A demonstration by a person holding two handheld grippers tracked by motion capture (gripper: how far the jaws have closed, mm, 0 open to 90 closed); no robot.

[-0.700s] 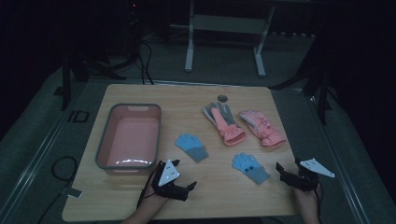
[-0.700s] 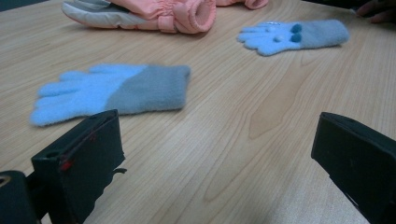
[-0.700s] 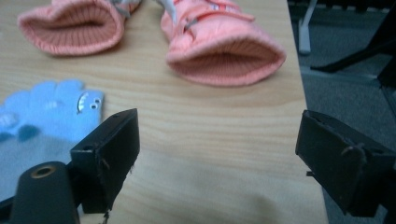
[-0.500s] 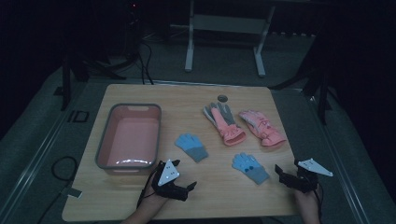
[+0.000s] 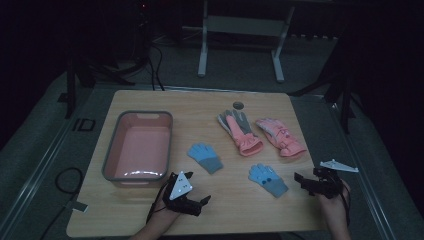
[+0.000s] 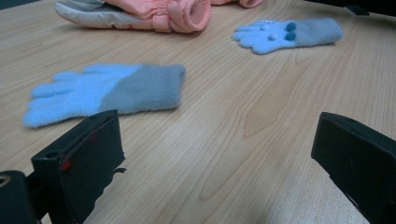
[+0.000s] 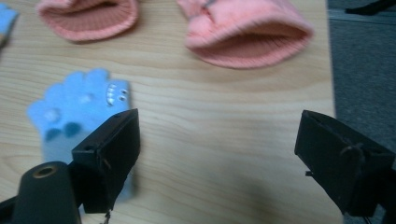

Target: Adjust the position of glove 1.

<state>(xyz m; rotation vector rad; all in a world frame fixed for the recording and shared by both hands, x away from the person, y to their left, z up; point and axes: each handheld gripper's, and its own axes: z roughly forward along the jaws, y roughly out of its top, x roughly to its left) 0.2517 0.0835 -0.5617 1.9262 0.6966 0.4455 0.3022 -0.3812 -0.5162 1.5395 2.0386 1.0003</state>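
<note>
A wooden counter (image 5: 150, 210) carries a pink tub (image 5: 140, 146) with a grey rim just beyond the left tool (image 5: 202, 201), with two pink winter gloves, one with a grey palm (image 5: 240, 129) and one all pink (image 5: 280, 137), lying farther off, beyond both tools. Two small blue knit gloves lie nearer: one with a grey cuff (image 5: 205, 156) sits ahead of the left tool, and one with dark dots (image 5: 267, 178) rests just beside the right tool (image 5: 300, 181), on its left. Each tool hovers low over the counter in a person's hand, its black jaws spread wide, nothing between them but bare wood. Neither tool touches a glove.
</note>
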